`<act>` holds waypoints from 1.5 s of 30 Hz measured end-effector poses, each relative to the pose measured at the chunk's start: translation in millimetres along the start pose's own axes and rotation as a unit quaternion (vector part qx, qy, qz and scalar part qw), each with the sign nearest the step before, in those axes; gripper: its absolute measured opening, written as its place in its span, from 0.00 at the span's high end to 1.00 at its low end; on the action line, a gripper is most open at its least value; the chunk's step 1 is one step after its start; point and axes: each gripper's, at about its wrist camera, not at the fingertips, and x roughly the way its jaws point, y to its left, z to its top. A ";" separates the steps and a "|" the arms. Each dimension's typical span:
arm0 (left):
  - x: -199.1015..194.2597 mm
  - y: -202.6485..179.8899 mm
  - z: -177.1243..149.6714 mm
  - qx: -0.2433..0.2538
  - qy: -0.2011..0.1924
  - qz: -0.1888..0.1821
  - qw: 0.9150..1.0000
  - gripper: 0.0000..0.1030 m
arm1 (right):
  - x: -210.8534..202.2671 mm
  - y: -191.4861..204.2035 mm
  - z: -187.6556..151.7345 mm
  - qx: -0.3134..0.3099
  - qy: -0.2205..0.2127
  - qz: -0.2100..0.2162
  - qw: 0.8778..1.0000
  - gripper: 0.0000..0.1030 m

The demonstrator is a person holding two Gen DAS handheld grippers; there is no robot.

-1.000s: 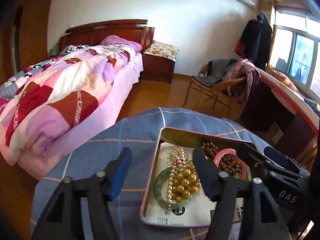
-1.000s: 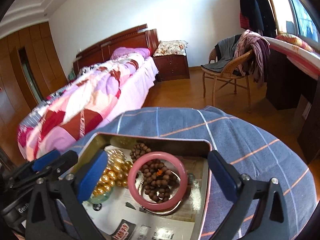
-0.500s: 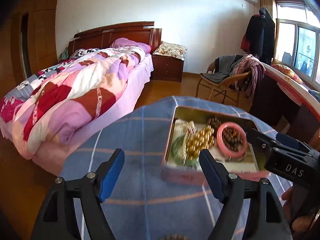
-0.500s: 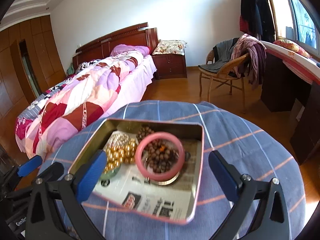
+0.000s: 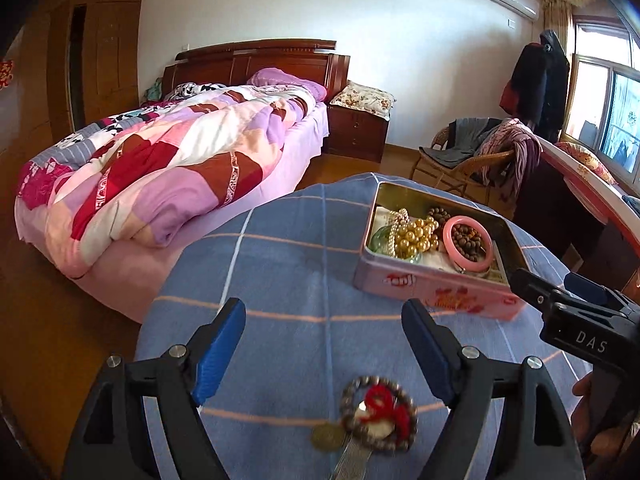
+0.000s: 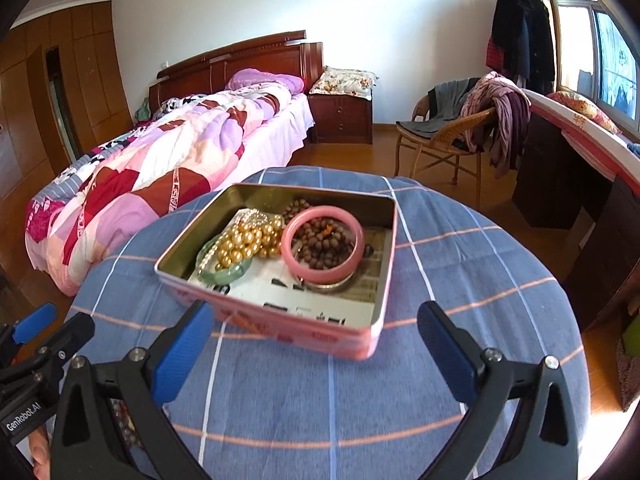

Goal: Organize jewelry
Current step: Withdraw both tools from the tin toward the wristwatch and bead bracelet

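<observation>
Both tools gape wide and carry nothing: left gripper point(image 5: 322, 334) low centre of the left wrist view, right gripper point(image 6: 314, 338) low centre of the right wrist view. The pink tin point(image 6: 280, 320) sits mid-frame on the blue checked tablecloth point(image 6: 460, 264), holding a pink bangle point(image 6: 322, 245), gold bead strand point(image 6: 244, 242), green bangle point(image 6: 218, 274) and brown wooden beads point(image 6: 320, 240). A grey bead bracelet with red tassel point(image 5: 378, 414), a coin-like charm point(image 5: 328, 436) beside it, lies loose at bottom centre of the left view.

Risks: pinching the tassel alone could leave the beads dangling and snagging the tin rim; the charm may get left behind; a finger could bunch the cloth and shift the tin; the two tools sit close and could collide.
</observation>
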 end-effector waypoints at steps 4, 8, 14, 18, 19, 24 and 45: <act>-11.0 3.6 -10.6 -0.007 0.002 -0.003 1.000 0.22 | -9.3 6.0 -7.0 -0.009 0.001 -0.002 1.000 0.00; -18.5 4.5 -20.8 0.000 0.006 -0.003 1.000 0.22 | -18.3 10.3 -16.5 -0.017 0.003 -0.001 1.000 0.00; -31.4 3.8 -31.9 0.005 0.007 -0.009 1.000 0.22 | -28.0 18.0 -27.4 -0.031 0.007 0.001 0.999 0.00; -40.8 3.4 -37.1 0.017 0.004 -0.008 1.000 0.22 | -35.7 23.9 -33.2 -0.042 0.005 0.003 0.999 0.00; -43.4 3.3 -39.0 0.022 0.003 -0.004 1.000 0.22 | -38.5 24.6 -35.1 -0.044 0.002 0.004 0.999 0.00; -49.6 6.8 -47.3 0.033 0.006 0.004 0.999 0.22 | -50.2 25.4 -50.0 -0.055 -0.004 0.009 0.998 0.00; -40.0 13.8 -76.3 0.072 0.066 -0.007 0.995 0.22 | -21.4 39.4 -54.6 -0.041 0.063 0.127 0.989 0.03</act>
